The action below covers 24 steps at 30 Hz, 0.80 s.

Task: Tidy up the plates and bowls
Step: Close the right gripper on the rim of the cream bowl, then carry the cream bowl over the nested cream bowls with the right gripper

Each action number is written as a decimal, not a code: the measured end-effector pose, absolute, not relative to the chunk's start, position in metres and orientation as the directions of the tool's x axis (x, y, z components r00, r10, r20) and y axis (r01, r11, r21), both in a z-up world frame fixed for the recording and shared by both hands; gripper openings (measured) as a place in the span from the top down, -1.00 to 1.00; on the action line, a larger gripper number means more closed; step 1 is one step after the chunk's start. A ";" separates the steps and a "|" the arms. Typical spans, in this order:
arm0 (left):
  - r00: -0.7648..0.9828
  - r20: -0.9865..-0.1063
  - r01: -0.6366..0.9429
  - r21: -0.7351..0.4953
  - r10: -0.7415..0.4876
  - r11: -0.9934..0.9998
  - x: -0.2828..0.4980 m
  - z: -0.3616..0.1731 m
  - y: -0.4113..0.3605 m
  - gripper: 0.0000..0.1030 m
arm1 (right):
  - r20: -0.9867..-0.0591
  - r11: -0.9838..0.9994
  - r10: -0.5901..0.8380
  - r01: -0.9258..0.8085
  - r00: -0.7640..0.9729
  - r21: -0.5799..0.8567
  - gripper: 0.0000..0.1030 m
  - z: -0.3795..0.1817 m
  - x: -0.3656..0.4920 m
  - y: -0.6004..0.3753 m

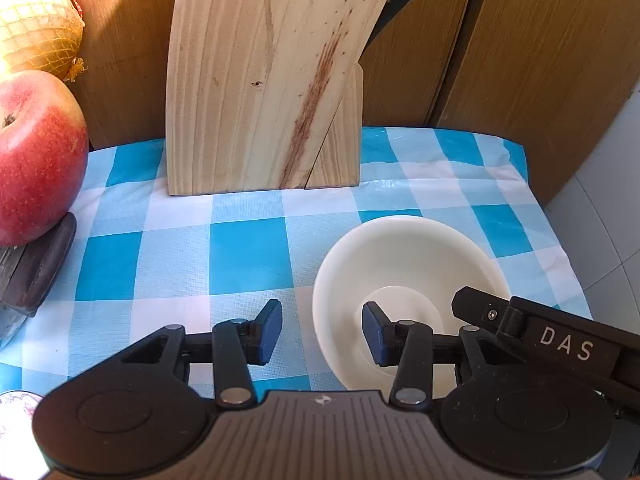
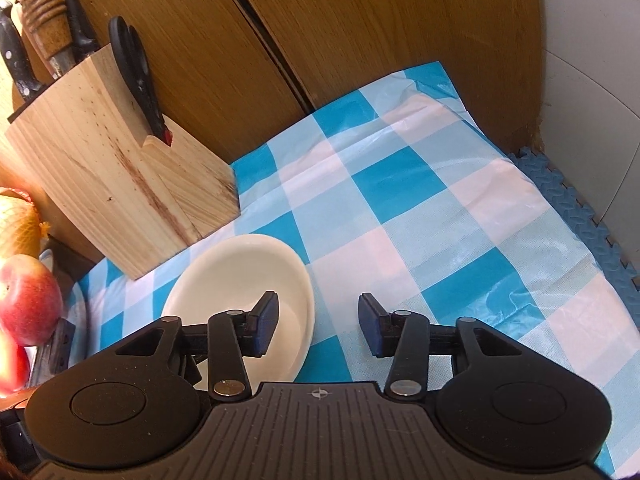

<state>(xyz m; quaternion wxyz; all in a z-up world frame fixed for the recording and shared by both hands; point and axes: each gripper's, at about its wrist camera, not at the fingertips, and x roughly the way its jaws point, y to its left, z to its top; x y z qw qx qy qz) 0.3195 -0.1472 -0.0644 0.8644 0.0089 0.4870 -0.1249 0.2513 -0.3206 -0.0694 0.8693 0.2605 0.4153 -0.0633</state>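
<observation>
- Grippers both hang low over the blue-and-white checked cloth (image 2: 400, 184), pointing toward the wooden cabinet doors (image 2: 360, 32) at the back.
- Left gripper (image 1: 322, 330): fingers spread wide, nothing between them. Its right finger pad (image 1: 374, 332) sits over the cream bowl (image 1: 404, 264), its left pad over bare cloth; whether the pad touches the bowl cannot be told.
- Right gripper (image 2: 316, 326): fingers likewise wide apart and holding nothing. Its left finger pad (image 2: 266, 326) is over the bowl's (image 2: 240, 276) inside, the other over cloth.
- The right gripper's black body, marked "DAS", shows at the right edge of the left wrist view, just beside the bowl.
- The bowl stands upright on the cloth, empty, near the front of a wooden knife block (image 1: 260, 80).
- Black scissors (image 2: 138, 76) and knife handles stick out of the block (image 2: 120, 176).
- A red apple (image 1: 36, 156) and a netted yellow fruit (image 1: 36, 32) lie to the left.
</observation>
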 end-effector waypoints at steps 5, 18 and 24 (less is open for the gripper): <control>0.488 -0.853 0.217 -0.087 -0.185 0.972 0.321 -0.072 -0.146 0.13 | -0.767 0.870 0.114 0.309 0.631 0.384 0.06 -0.074 0.252 -0.317; 0.472 -0.861 0.273 -0.063 -0.190 0.960 0.314 -0.065 -0.156 0.66 | -0.764 0.878 0.150 0.270 0.628 0.394 0.76 -0.071 0.248 -0.307; 0.489 -0.851 0.269 -0.059 -0.189 0.961 0.307 -0.058 -0.152 0.66 | -0.754 0.879 0.157 0.258 0.637 0.401 0.77 -0.064 0.248 -0.304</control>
